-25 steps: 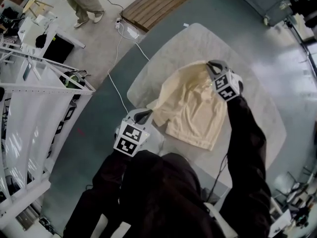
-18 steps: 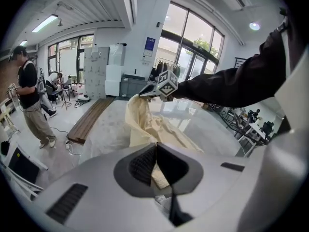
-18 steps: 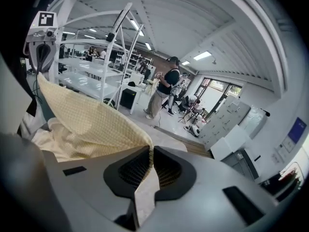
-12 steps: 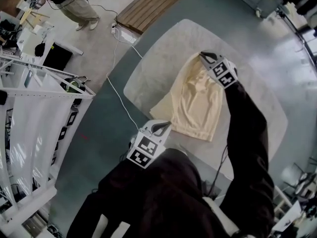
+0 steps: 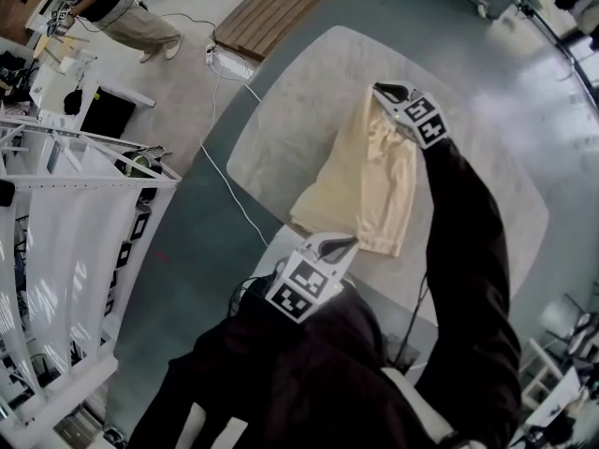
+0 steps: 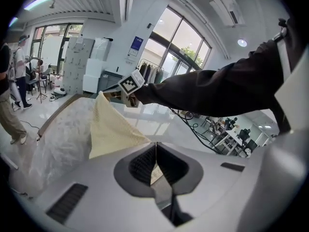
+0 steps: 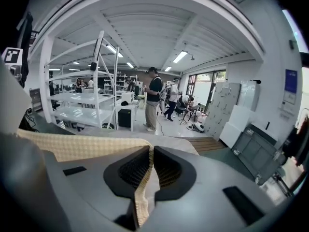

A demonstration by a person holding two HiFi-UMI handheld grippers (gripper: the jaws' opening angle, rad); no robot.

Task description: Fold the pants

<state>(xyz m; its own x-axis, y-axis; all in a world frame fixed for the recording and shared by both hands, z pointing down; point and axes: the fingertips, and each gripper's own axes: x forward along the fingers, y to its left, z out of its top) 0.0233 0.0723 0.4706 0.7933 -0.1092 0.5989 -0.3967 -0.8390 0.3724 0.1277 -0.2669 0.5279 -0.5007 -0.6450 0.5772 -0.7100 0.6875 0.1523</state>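
Cream pants [image 5: 360,171] lie on the pale table [image 5: 299,92], partly lifted and doubled lengthwise. My left gripper [image 5: 348,244] is at their near end, shut on a corner of the cloth; in the left gripper view the fabric [image 6: 110,129] runs out from the closed left gripper [image 6: 155,148]. My right gripper [image 5: 382,92] holds the far end, and cloth [image 7: 72,146] passes between the pressed pads of the right gripper [image 7: 150,152]. The fabric stretches in the air between the two grippers.
A white shelving rack [image 5: 75,204] stands left of the table. A white cable [image 5: 225,181] trails over the floor to a wooden platform [image 5: 276,7]. A person [image 5: 117,17] stands at the far left; others [image 7: 154,98] appear in the right gripper view.
My left gripper has swung to the right along the table's near edge, carrying its corner over, so the pants look narrower. The right gripper has stayed near the far end, rolling a little.
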